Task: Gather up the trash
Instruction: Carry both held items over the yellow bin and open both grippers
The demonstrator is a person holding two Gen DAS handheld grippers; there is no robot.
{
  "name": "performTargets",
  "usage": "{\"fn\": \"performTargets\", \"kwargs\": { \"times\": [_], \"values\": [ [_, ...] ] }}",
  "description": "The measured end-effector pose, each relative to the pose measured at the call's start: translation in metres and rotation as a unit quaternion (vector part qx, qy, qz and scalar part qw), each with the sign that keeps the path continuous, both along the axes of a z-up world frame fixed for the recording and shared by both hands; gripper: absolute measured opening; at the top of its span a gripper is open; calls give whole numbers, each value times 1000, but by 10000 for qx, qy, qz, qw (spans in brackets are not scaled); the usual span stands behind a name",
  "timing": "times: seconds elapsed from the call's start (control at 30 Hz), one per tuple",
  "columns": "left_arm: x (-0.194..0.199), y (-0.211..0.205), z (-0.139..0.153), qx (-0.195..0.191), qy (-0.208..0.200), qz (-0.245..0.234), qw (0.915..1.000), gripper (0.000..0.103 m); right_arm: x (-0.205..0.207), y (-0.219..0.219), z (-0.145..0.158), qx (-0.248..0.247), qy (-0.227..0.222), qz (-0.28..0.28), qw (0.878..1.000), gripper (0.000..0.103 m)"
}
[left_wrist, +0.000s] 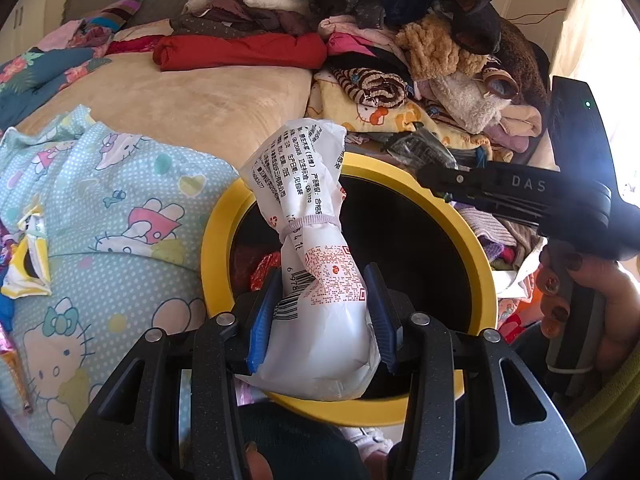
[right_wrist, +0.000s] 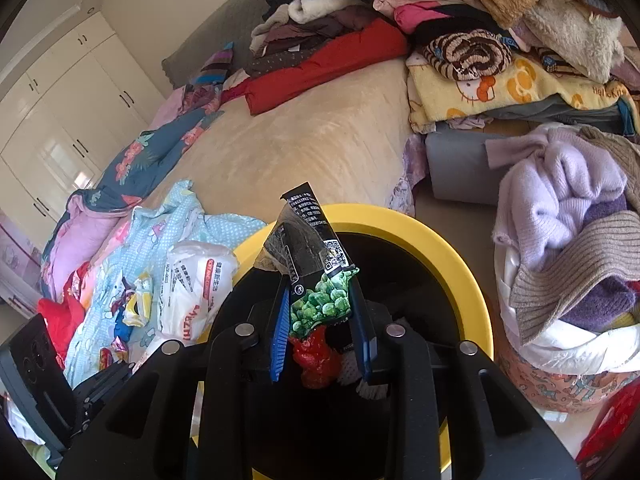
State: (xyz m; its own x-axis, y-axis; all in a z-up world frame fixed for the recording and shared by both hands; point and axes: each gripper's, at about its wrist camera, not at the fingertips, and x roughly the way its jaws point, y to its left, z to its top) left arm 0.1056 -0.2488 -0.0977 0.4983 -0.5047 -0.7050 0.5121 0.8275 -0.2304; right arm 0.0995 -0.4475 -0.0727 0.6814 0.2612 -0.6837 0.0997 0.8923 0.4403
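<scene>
1. Right now my left gripper (left_wrist: 326, 312) is clamped on a white printed bag (left_wrist: 316, 248), blue pads pressing its waist, jaws partly apart because the bag is bulky. I hold it over the mouth of the yellow-rimmed bin (left_wrist: 216, 248) so it can fall straight in.
2. My right gripper (right_wrist: 322, 316) pinches a black pea-snack wrapper (right_wrist: 316, 272) at its lower end, jaws narrow, above the same bin (right_wrist: 452, 256), likely for the same drop.
3. More trash waits on the Hello Kitty sheet (left_wrist: 120, 184): a yellow torn wrapper (left_wrist: 28, 264).
4. Only the left view shows my hand (left_wrist: 580, 300) on the right tool; only the right view shows the laundry basket (right_wrist: 568, 364) beside the bin and red wrappers (right_wrist: 316, 356) inside it.
</scene>
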Motion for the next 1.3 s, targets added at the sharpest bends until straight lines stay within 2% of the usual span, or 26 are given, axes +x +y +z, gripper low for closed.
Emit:
{"fn": "performTargets", "kwargs": {
  "times": [0.3, 0.37, 0.4, 0.43, 0.5, 0.57, 0.6, 0.63, 0.87, 1.0, 1.3],
  "values": [
    [14, -6, -13, 51, 158, 13, 9999, 35, 5, 1, -9, 26, 171, 33, 9998, 28],
    [15, -6, -14, 5, 165, 16, 9999, 37, 5, 0, -8, 40, 155, 40, 9999, 38],
    [14, -5, -13, -14, 155, 25, 9999, 44, 6, 0, -7, 40, 146, 32, 9999, 40],
    [14, -4, -12, -36, 130, 64, 9999, 57, 6, 0, -7, 21, 145, 9, 9999, 48],
    [13, 1, -10, -96, 92, 174, 9998, 72, 6, 0, -6, -9, 125, -43, 9999, 54],
    [11, 8, -4, -182, 4, 277, 9995, 82, 5, -1, -4, -21, 94, -75, 9999, 61],
    [10, 10, -2, -188, -43, 314, 9993, 90, 5, -1, -4, -32, 72, -82, 9999, 62],
    [9, 13, 0, -194, -103, 364, 9991, 92, 5, 0, -2, -52, 46, -80, 9999, 66],
    [1, 32, 18, -309, -338, 645, 9969, 92, 2, 8, 9, -169, -280, -18, 9995, 73],
    [-2, 44, 29, -378, -470, 796, 9950, 92, -1, 18, 18, -317, -568, 85, 9978, 75],
    [-6, 71, 49, -429, -767, 1125, 9898, 92, -5, 42, 32, -427, -912, 312, 9944, 78]
  ]
}}
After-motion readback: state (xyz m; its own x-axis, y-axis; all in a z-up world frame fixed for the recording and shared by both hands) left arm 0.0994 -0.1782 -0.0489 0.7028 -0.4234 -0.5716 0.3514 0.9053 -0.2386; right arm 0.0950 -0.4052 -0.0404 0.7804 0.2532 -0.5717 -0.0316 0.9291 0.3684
